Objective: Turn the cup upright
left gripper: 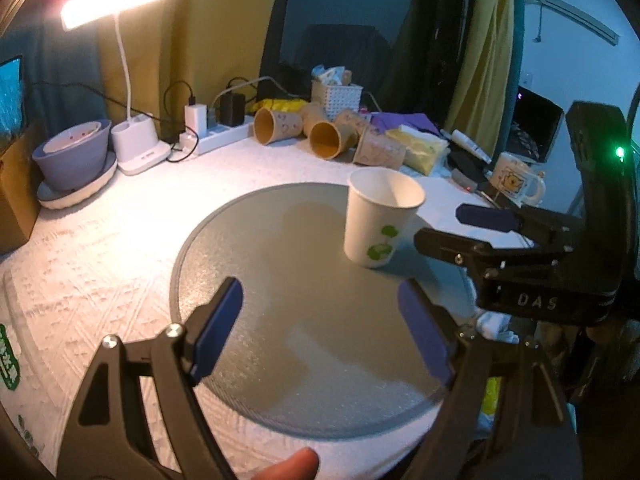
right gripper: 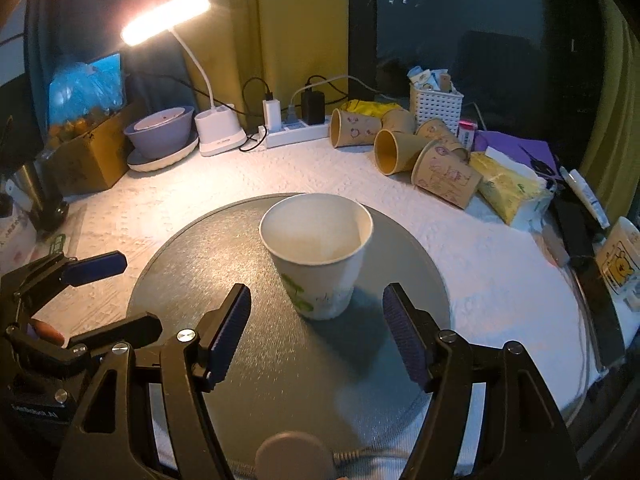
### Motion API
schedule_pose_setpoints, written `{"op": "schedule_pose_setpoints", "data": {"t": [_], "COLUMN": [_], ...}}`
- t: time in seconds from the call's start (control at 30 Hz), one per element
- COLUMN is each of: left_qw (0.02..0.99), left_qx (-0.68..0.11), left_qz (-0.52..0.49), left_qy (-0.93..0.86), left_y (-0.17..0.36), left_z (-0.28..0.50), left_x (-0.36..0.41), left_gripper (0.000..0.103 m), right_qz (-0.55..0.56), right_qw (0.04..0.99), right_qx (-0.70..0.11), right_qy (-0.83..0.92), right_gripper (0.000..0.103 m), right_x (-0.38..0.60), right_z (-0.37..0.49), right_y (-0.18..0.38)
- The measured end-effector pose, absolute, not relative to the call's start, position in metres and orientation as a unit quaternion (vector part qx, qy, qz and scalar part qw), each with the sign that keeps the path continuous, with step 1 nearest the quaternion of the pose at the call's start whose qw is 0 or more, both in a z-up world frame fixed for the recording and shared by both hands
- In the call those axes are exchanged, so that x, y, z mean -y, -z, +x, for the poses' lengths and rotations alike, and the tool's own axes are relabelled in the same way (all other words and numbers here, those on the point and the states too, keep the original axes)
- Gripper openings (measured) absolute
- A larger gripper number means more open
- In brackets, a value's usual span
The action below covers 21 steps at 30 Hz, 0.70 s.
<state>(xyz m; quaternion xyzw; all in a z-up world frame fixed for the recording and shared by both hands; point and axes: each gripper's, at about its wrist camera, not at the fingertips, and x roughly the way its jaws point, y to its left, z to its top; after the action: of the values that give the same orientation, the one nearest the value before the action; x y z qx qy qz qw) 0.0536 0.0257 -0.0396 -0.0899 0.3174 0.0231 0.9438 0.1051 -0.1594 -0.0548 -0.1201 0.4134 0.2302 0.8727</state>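
The round grey mat (right gripper: 224, 280) carries the white paper cup (right gripper: 320, 256), which stands upright, mouth up, green leaf marks on its side, just ahead of the right gripper (right gripper: 316, 336). That gripper, marked "DAS" on its body, is spread wide and empty, and the left gripper (left gripper: 320, 340) is likewise spread, the cup ahead to its right.

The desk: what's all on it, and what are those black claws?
Cup: 1, white with green print, upright on mat.
Mat: 1, grey, round, centre.
Brown cups: about 5, lying at the back.
Lamp: 1, white, lit, back left.
Bowl: 1, purple, on a plate.
Power strip: 1, white, back.
Basket: 1, white, back right.
Mug: 1, bear print, right edge.
Left gripper: black, blue pads, open, empty.
Right gripper: same, open, near the cup.
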Motion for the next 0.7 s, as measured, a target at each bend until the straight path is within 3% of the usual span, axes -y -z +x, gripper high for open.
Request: {"op": "schedule_pose_setpoints", "data": {"t": [0.7], "left_qw": [0.961], "left_qx": [-0.262], "left_qz": [-0.078], "left_qy": [-0.038], "left_y": [-0.004], "left_z": [-0.003], "left_x": [-0.001], "left_gripper": [0.081], "right_qz": [-0.107], "right_qw": [0.902], "right_qx": [-0.350], "right_qy": [-0.230], "right_gripper": [0.072], "right_x": [0.181], "right_z": [0.042], "right_y": [-0.001]}}
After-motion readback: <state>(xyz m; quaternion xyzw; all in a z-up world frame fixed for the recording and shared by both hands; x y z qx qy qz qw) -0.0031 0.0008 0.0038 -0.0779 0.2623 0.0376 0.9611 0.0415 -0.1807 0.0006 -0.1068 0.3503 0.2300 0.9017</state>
